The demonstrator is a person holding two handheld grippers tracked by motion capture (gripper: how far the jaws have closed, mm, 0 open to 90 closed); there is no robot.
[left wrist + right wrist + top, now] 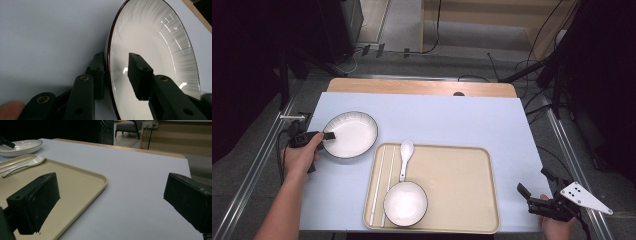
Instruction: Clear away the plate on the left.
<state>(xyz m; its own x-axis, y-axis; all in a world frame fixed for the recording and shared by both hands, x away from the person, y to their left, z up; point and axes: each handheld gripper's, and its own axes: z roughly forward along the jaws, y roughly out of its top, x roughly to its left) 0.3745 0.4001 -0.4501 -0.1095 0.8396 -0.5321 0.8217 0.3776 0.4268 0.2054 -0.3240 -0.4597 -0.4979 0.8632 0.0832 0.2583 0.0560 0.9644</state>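
Ribbed plate (pixel 350 134) sits near the worktop's left edge, off the tray (pixel 462 185). Left gripper (pixel 328 135) fingers straddle its rim, one inside, one outside, apparently not yet clamped. Right gripper (pixel 534 192) idle, fingers apart. Move to tray likely pending.

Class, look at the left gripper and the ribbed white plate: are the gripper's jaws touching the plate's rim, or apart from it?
Cannot tell. In the left gripper view the left gripper straddles the rim of the ribbed white plate; the outer jaw sits against it, the inner one shows a gap.
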